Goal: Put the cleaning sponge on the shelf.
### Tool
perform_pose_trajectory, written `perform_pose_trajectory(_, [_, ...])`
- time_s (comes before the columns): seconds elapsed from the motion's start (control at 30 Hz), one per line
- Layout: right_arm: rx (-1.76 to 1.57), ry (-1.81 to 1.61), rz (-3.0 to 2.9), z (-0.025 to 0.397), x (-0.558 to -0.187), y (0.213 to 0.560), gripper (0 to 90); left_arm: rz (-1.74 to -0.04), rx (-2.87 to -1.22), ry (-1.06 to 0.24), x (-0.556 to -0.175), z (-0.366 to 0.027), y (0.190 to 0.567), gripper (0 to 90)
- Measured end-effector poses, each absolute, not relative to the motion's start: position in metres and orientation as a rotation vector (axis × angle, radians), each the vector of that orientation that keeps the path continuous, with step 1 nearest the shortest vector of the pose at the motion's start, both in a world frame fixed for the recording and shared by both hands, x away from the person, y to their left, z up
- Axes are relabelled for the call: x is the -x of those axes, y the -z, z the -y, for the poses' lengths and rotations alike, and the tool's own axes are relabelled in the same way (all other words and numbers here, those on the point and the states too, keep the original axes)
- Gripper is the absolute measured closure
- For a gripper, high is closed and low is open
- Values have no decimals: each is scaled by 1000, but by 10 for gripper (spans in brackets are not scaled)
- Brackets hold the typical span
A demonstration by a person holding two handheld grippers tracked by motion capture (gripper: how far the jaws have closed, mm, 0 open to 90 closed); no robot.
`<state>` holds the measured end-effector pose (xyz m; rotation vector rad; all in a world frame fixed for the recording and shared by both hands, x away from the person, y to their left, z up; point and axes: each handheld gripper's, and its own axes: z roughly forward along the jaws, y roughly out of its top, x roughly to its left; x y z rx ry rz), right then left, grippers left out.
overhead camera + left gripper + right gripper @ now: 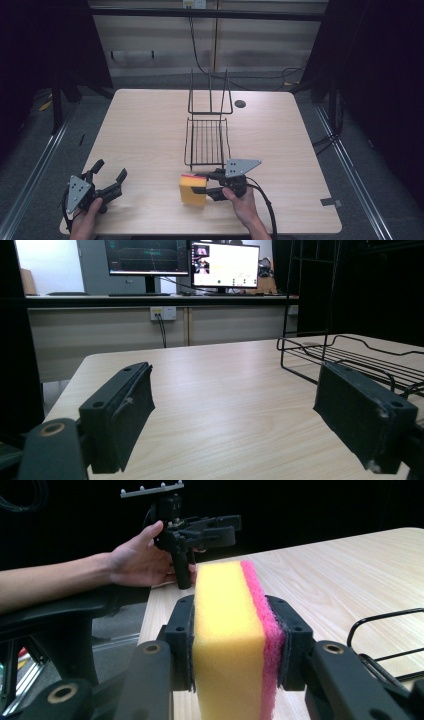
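A yellow sponge with a pink scouring side point(192, 189) point(232, 640) stands on edge near the table's front, and my right gripper point(206, 183) point(234, 645) is shut on it, one jaw on the yellow face and one on the pink. At the front left corner my left gripper point(111, 175) point(232, 425) is open, jaws wide apart over bare wood with nothing between them. In the right gripper view the left gripper point(217, 530) shows farther off in a hand. A black wire rack point(207, 141) point(350, 357) lies in the table's middle, just beyond the sponge.
The rack has an upright wire back point(210, 95) toward the far side. A round cable hole point(240, 104) sits right of it. The light wooden table point(145, 125) stretches wide to the left and right of the rack. Monitors point(225, 265) stand on a desk behind.
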<state>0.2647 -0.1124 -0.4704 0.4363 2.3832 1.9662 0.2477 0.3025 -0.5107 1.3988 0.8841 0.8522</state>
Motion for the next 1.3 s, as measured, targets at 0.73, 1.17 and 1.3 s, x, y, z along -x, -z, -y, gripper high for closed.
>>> perform_pose_trajectory(0.73, [-423, -1981, -2322, 128, -273, 444, 598, -884, -1396, -845, -248, -302, 511, 155])
perform_pose_trajectory(1.17, [-418, -1989, -2299, 134, -282, 425, 598, -884, -1396, -845, -248, -302, 511, 154])
perform_pose_trajectory(1.3, [-416, -1969, -2290, 138, -285, 420, 598, -883, -1399, -845, -248, -302, 511, 155])
